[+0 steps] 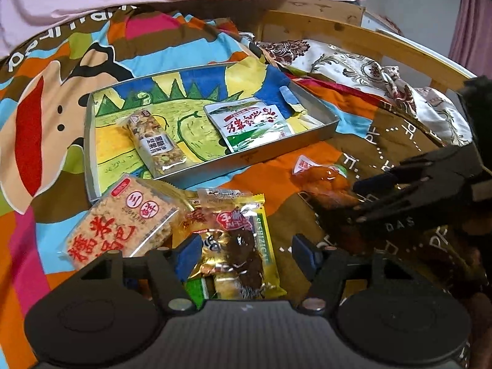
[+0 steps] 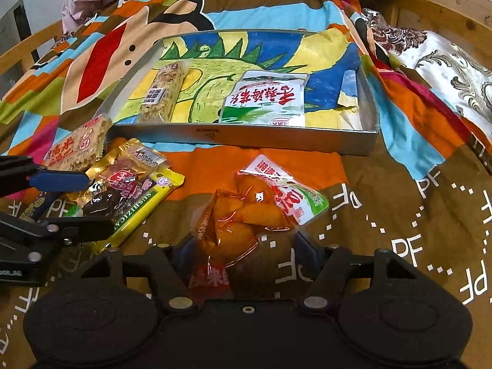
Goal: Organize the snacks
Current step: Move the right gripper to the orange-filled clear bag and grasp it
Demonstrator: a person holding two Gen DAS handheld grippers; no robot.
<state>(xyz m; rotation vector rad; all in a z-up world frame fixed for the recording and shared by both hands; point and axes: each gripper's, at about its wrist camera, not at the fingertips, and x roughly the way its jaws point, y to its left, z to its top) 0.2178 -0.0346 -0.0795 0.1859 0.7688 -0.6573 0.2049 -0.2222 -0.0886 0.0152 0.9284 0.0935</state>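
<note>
While the patchwork-coloured bedspread (image 1: 276, 166) is spread over the bed, a shallow grey metal tray (image 2: 276, 138) is seen holding two snack packets. Wide jaws are kept by both — left gripper (image 1: 243, 253) over the yellow-edged packet (image 1: 236, 246), right gripper (image 2: 246, 246) around the orange translucent packet (image 2: 246, 215), unclamped.

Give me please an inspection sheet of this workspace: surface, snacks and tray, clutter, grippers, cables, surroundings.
Surface: bed with colourful cartoon blanket.
Job's things: metal tray holds a nut bar and a white-green packet. Outside it lie a rice cracker pack, a pile of yellow-gold packets and an orange packet.
Clutter: floral patterned cloth beside the tray.
Grippers: left gripper open around the pile; right gripper open around the orange packet.
Cables: nothing seen.
Surroundings: wooden bed frame, pink curtain.
</note>
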